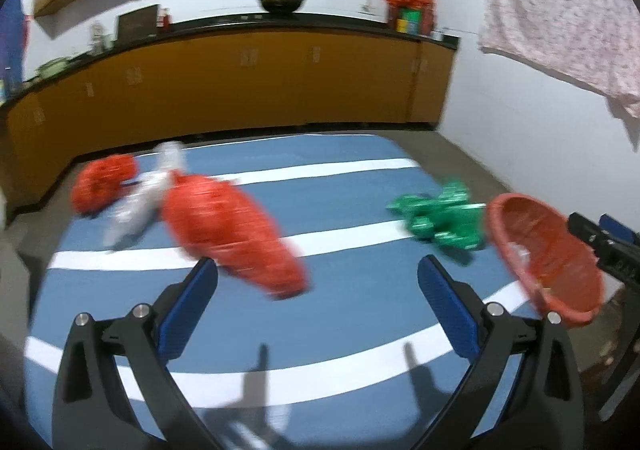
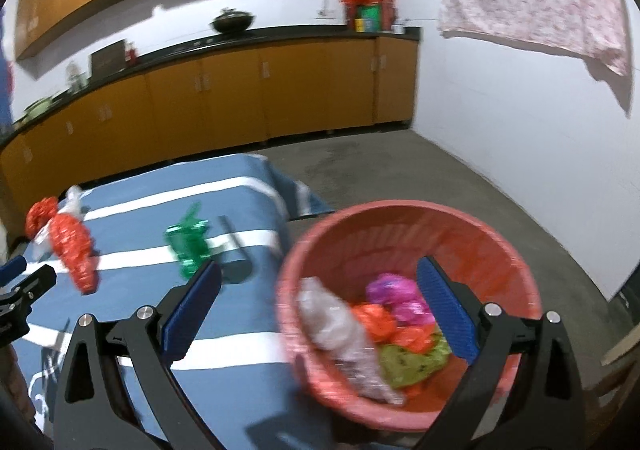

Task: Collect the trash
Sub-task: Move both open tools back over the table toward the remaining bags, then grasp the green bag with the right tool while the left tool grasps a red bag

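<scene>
Left gripper [image 1: 318, 274] jaws spread wide, nothing between them, hovering over the blue cloth with white stripes [image 1: 340, 338] on the table; right gripper [image 2: 318, 278] also wide apart and empty, positioned over the red basket [image 2: 516, 262], which sits just off the table's right edge. Basket already has trash in it: a clear plastic bag [image 2: 340, 334], a pink wrapper [image 2: 396, 294], orange wrappers [image 2: 380, 324] and a yellow-green one [image 2: 412, 360]. Still on the cloth: a long red wrapper [image 1: 232, 234] just ahead of the left jaws, a crumpled clear plastic piece [image 1: 136, 206] touching its far end, a smaller red wrapper [image 1: 102, 186] further left, and a green foil wrapper [image 1: 442, 216] near the basket rim. Picture blurred, so finer details can't be told. Orange cabinets [image 1: 240, 78] with dark counter behind
</scene>
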A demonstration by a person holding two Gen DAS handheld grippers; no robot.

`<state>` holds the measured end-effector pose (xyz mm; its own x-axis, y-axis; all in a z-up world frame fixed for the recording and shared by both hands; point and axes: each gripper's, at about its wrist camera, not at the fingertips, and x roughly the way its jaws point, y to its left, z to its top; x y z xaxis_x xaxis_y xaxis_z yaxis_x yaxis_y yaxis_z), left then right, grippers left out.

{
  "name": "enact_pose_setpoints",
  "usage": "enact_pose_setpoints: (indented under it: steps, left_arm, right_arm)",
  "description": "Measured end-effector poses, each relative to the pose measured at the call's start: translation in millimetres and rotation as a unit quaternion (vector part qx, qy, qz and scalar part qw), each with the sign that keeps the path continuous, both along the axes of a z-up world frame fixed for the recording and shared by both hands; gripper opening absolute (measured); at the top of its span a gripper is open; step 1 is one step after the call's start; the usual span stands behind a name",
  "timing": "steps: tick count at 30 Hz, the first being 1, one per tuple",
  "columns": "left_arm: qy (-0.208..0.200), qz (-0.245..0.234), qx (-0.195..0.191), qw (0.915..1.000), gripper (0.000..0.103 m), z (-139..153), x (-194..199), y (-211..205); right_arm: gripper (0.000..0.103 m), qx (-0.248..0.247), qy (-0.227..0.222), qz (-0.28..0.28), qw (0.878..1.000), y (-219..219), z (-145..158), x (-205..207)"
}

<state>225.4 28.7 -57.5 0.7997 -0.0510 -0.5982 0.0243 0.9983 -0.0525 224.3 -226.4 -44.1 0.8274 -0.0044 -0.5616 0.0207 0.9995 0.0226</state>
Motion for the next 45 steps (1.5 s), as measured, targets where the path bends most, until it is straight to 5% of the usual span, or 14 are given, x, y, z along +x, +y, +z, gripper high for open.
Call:
enact_pose_setpoints:
  steps: [9,17,25,32,45]
  left_arm:
    - [0.008,0.107,0.009,0.9942,0.098,-8.3,-8.1,102.9]
    - [0.018,0.156,0.013,0.9875,0.098,-14.3,15.2,151.3]
    - [0.033,0.155,0.010,0.9873,0.098,-23.3,65.6,171.2]
    - [0.059,0.140,0.013,0.9883,0.079,-34.1,109.5,179.0]
    - [0.027,0.211,0.033,0.9765,0.088,-15.6,129.8,245.3]
  right_arm:
    - [0.085,-0.011,0.028,0.050,0.998,72.2,-16.9,42.5]
    - [0.081,-0.019,0.067,0.034,0.997,82.8,-36.3,88.9]
    - [0.039,-0.030,0.117,0.072,0.990,96.5,-54.5,98.9]
    - [0.035,-0.027,0.116,0.081,0.990,96.1,-53.1,96.2]
    - [0.035,-0.039,0.114,0.100,0.988,102.4,-53.8,100.1]
